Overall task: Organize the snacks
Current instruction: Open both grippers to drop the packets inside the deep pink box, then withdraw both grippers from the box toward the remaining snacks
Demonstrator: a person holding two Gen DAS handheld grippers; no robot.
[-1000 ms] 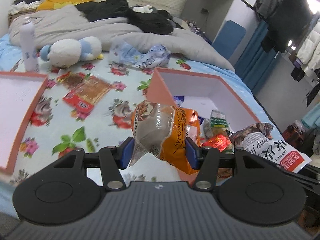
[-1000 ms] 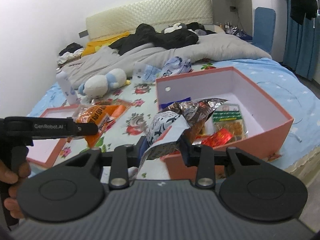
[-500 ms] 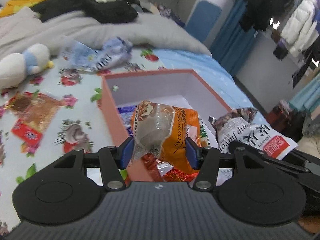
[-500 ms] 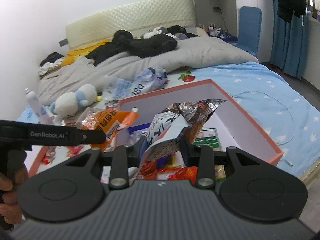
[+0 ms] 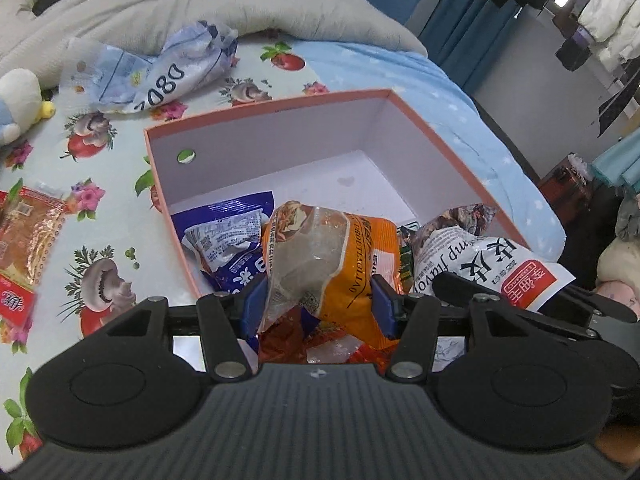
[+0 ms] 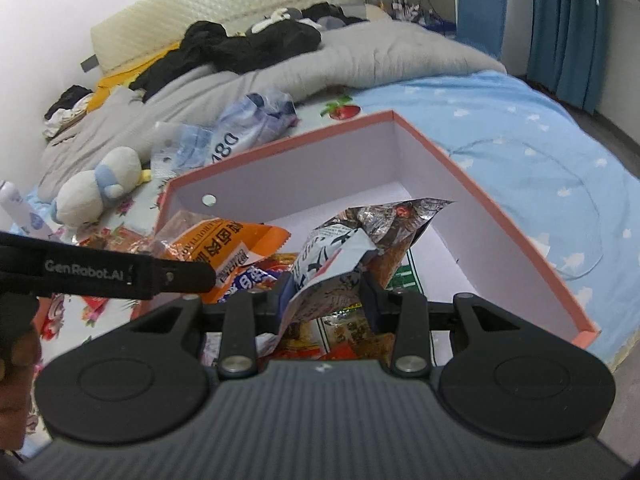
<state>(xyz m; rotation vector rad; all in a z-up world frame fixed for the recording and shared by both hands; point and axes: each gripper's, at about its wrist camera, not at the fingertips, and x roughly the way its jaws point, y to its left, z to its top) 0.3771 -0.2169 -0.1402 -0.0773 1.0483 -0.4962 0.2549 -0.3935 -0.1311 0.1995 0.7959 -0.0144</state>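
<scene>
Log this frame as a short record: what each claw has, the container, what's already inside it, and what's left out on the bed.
left claw: shut on orange snack bag, above the box
right claw: shut on white-and-silver snack bag, above the box
container: pink box, open, no lid on it
inside: blue packet, red and green packets
outside: red-orange packet, crumpled blue-white bag, plush toy

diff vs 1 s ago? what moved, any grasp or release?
Both grippers carried their packets in over the pink box: the left gripper now holds the orange packet above the snacks inside, and the right gripper holds the white-and-silver packet beside it. Nothing was taken hold of or let go. The box, the blue packet in it and the red packet on the sheet stayed put.
</scene>
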